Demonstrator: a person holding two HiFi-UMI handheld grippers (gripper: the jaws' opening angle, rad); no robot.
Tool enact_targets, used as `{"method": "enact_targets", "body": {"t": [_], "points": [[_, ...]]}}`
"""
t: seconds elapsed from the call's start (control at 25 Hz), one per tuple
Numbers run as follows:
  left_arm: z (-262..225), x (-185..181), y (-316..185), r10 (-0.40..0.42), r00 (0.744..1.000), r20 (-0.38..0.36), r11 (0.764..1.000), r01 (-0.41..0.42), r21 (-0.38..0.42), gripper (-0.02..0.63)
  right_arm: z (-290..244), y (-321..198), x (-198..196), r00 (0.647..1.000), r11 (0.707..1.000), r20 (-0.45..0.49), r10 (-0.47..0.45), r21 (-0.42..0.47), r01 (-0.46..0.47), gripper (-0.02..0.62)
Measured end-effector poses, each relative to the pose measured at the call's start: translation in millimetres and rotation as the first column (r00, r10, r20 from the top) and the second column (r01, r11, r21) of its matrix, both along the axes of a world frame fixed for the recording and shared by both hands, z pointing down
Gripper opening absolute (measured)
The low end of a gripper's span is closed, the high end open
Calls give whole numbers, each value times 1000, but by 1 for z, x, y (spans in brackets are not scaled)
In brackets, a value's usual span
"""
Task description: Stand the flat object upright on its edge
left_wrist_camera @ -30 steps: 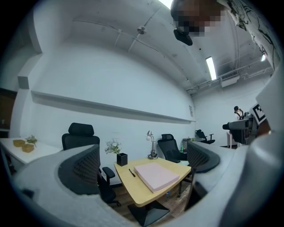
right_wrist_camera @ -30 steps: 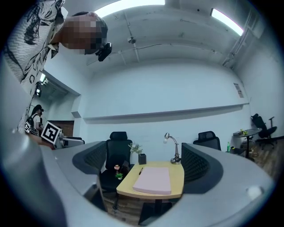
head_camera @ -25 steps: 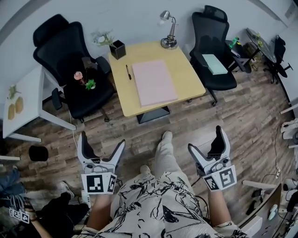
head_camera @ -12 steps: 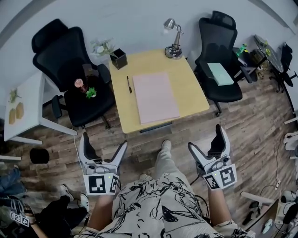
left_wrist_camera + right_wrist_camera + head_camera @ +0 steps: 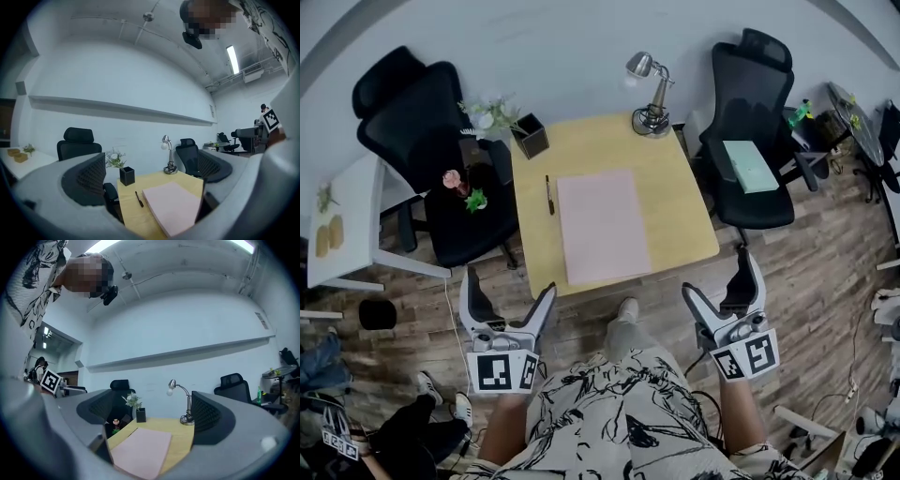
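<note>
A flat pink pad (image 5: 601,225) lies face down in the middle of a small wooden table (image 5: 684,206). It also shows in the left gripper view as the pink pad (image 5: 172,206) and in the right gripper view as the pink pad (image 5: 141,451). My left gripper (image 5: 508,296) hangs open over the floor, short of the table's near edge. My right gripper (image 5: 720,281) is open too, off the table's near right corner. Nothing sits between either pair of jaws.
A black pen (image 5: 549,195) lies left of the pad. A black pot with flowers (image 5: 529,136) and a desk lamp (image 5: 651,94) stand at the table's far side. Black office chairs (image 5: 412,131) (image 5: 756,122) flank the table; a white side table (image 5: 347,230) is at left.
The table and pad have drawn nearer and shifted toward the middle of the head view as the person steps forward. Both grippers stay open and low.
</note>
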State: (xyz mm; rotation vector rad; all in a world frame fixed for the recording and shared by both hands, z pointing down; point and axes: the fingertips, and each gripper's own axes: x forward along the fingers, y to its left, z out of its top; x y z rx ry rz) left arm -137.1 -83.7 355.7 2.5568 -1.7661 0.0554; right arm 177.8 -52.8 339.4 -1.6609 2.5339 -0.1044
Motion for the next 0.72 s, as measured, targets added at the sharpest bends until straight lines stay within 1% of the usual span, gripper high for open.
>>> {"method": "enact_targets", "body": {"t": [0.28,0.48,0.6,0.72], "points": [[10,29,-56,-54,999,1,998,54,-30,601,13,-66,29,998,998,0,-61,-34,61,520],[11,49,-90,-66,997,32,997,67,-45,601,15,-109,45,995,994,1,-99,-50,99,520],[9,55,-103,-86,995,45,995,88,-51,601,18,-132,50,991,989,1,-131,-71,130,520],[13,54,-111,-107,993,48,992,110,-65,601,23,-150,45,987,983,10,-160,-86,160,518]]}}
